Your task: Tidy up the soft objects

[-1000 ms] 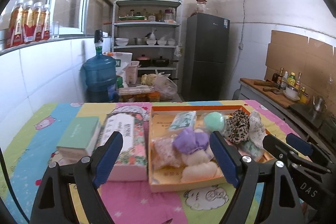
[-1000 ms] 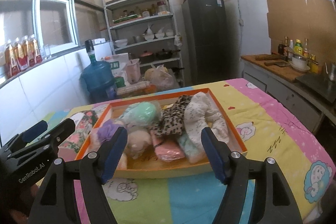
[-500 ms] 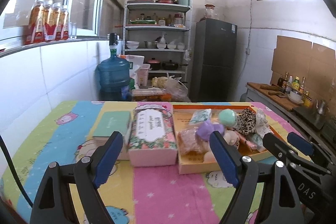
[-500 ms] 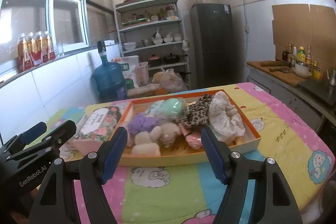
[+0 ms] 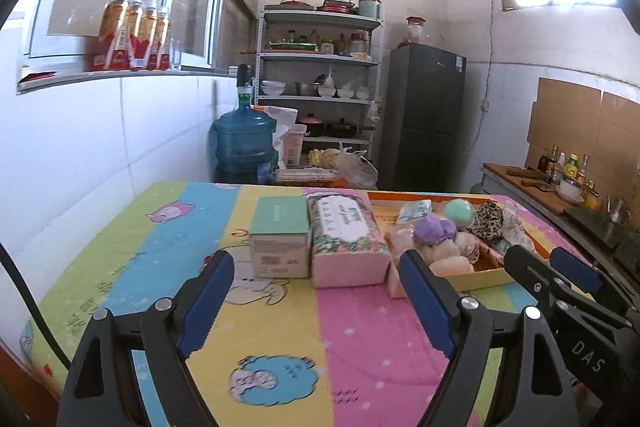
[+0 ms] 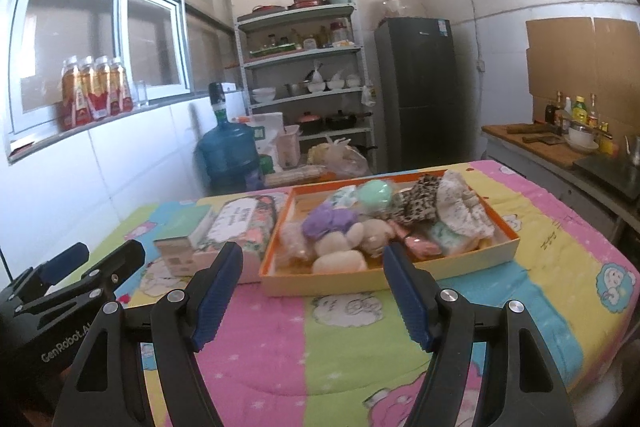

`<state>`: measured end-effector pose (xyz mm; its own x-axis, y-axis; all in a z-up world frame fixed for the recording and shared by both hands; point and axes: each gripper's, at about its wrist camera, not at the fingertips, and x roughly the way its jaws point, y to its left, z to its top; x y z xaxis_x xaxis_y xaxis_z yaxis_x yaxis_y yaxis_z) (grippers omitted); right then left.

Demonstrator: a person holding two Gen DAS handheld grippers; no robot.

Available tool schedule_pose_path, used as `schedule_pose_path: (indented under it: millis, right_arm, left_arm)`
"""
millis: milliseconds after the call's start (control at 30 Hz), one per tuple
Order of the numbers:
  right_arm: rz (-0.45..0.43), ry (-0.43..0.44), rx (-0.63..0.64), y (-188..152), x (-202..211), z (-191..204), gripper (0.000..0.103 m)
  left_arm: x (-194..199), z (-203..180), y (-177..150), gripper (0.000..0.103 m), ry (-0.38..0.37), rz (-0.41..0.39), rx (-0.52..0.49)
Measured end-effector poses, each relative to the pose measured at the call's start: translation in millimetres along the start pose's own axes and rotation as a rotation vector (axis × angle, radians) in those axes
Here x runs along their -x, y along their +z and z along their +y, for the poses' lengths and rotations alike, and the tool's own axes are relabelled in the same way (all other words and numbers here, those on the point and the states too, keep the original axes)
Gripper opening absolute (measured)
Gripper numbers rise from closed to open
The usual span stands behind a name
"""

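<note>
We see the orange tray (image 6: 394, 281) on the counter (image 6: 340, 359), which is covered by a cartoon-print quilt. The tray is packed with soft things: purple plush (image 6: 329, 221), mint-green ball (image 6: 375, 193), leopard-print fabric piece (image 6: 420, 198), white frilly cloth (image 6: 460, 209), cream plush pieces (image 6: 340, 259) at the near edge, a pink packet (image 6: 423, 246), a pale-green item (image 6: 450, 233). Contents overlap; we can't separate the ones underneath.

Just beside the tray's left wall: floral tissue pack (image 5: 348, 239), apparently touching it. Left of that, a green box (image 5: 280, 237), side by side with the pack.

Left gripper (image 5: 316, 311): jaws wide, nothing between them, above the near part of the counter, short of the box and pack. Right gripper (image 6: 312, 291): jaws wide, nothing held, lined up with the tray's near wall but not touching it. Each gripper shows at the edge of the other's view, close alongside.

Nothing stands between the jaws and the tray, only bare quilt.

Around: blue water jug (image 5: 244, 143) on the floor behind the counter, metal shelf (image 5: 320, 83) with bowls and pots, dark fridge (image 5: 424, 119), drink bottles (image 5: 134, 29) on the window ledge, a side worktop with sauce bottles (image 6: 576, 111) at right.
</note>
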<state>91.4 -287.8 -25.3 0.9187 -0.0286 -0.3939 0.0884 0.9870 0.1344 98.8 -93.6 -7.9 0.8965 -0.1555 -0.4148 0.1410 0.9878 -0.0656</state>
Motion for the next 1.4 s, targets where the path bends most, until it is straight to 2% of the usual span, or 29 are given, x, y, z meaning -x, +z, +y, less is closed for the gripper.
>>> schedule_pose_path:
  millis: [233, 533, 900, 1400]
  right_arm:
    - [-0.006, 0.013, 0.027, -5.4, 12.0, 27.8, 0.074]
    - [-0.03, 0.03, 0.055, -9.9, 35.5, 51.7, 0.074]
    - [-0.056, 0.05, 0.083, -15.6, 62.7, 65.8, 0.074]
    - [-0.086, 0.068, 0.112, -20.3, 87.8, 79.9, 0.074]
  left_arm:
    - [21.2, 26.0, -5.5, 0.085, 0.015, -0.02, 0.025]
    - [46.5, 40.8, -9.7, 0.085, 0.027, -0.044, 0.037]
    - [70.1, 49.3, -19.0, 0.085, 0.069, -0.029, 0.045]
    - [96.9, 54.4, -26.6, 0.085, 0.082, -0.053, 0.032]
